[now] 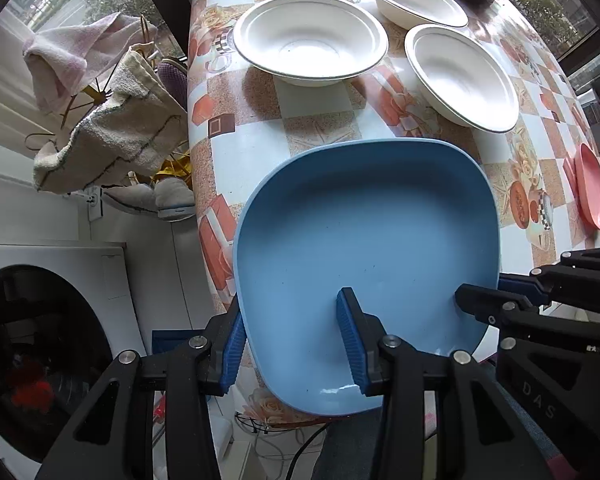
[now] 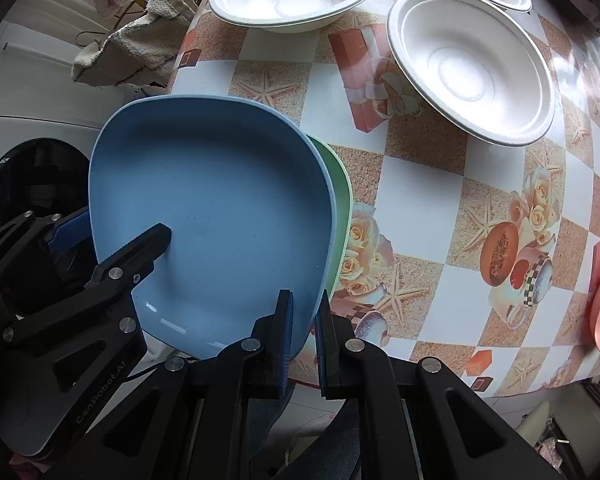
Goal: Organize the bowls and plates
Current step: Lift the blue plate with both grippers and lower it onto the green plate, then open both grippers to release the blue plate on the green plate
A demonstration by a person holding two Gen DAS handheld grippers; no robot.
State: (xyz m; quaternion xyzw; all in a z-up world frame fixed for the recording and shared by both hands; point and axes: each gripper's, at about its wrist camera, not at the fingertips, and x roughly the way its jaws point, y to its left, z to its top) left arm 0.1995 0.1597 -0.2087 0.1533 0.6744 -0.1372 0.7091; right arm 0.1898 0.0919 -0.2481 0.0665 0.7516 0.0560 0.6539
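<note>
Sunlit windows and a washing machine (image 1: 40, 340) framed a table (image 1: 320, 112) under a glossy checkered oilcloth printed with roses and starfish. Three white bowls (image 1: 310, 40) sat apart toward its far side, and a pink plate (image 1: 592, 188) lay near the right edge. At the near-left edge, partly overhanging it, the blue plate (image 2: 212, 208) sat on top of a green plate (image 2: 340, 200), of which only a sliver of rim showed in the right wrist view.

Both plates looked like stiff, light plastic with a smooth, probably slippery finish, so the raised rim seemed the sensible place to pinch; the bowls looked thin and easily crushed, best taken at the lip.

Gripping from the left, the left gripper (image 1: 296, 344) was part-closed, one pad inside the dish and one outside its wall, apparently clamping the blue plate's rim. On the opposite rim, the right gripper (image 2: 303, 340) was pinched tight on the plate's edge.
</note>
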